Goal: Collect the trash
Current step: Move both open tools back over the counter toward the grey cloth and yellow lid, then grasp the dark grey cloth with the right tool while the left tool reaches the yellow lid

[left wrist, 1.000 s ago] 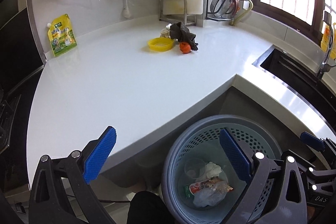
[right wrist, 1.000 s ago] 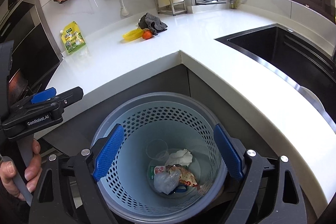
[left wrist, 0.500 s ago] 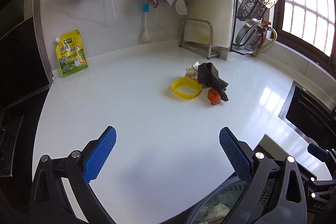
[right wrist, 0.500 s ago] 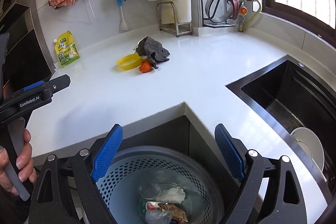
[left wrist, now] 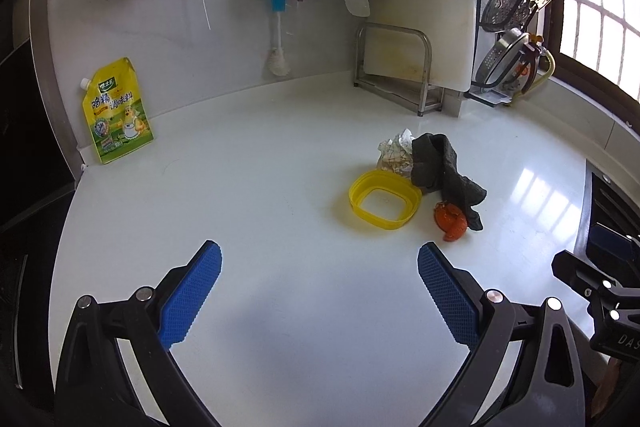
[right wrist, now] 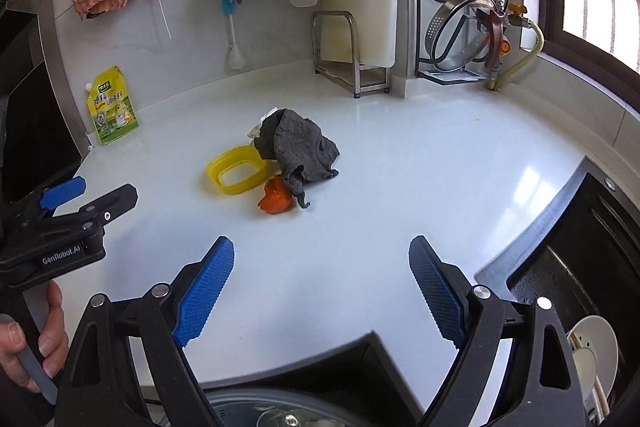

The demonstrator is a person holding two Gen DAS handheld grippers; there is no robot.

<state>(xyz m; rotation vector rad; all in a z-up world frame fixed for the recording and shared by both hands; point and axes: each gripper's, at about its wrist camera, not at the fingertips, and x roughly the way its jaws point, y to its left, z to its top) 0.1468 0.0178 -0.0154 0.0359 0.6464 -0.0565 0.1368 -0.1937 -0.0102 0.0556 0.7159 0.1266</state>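
A small heap lies on the white counter (left wrist: pixel 260 227): a yellow plastic ring lid (left wrist: pixel 384 199), an orange peel (left wrist: pixel 451 221), a dark grey rag (left wrist: pixel 444 171) and a crumpled wrapper (left wrist: pixel 394 155). The right wrist view shows the lid (right wrist: pixel 236 175), peel (right wrist: pixel 275 200) and rag (right wrist: pixel 304 151). My left gripper (left wrist: pixel 320 291) is open and empty, short of the heap. My right gripper (right wrist: pixel 322 291) is open and empty above the counter's front edge. The grey trash basket's rim (right wrist: pixel 280 407) shows at the bottom.
A yellow seasoning pouch (left wrist: pixel 116 111) leans on the back wall at the left. A cutting board rack (left wrist: pixel 400 67) and a pot-lid rack (right wrist: pixel 472 7) stand at the back. A black sink (right wrist: pixel 580 267) with a white dish (right wrist: pixel 592 351) is at the right.
Both grippers have risen from over the trash basket and moved forward over the counter toward the heap. The basket has dropped almost out of view. Both stayed open.
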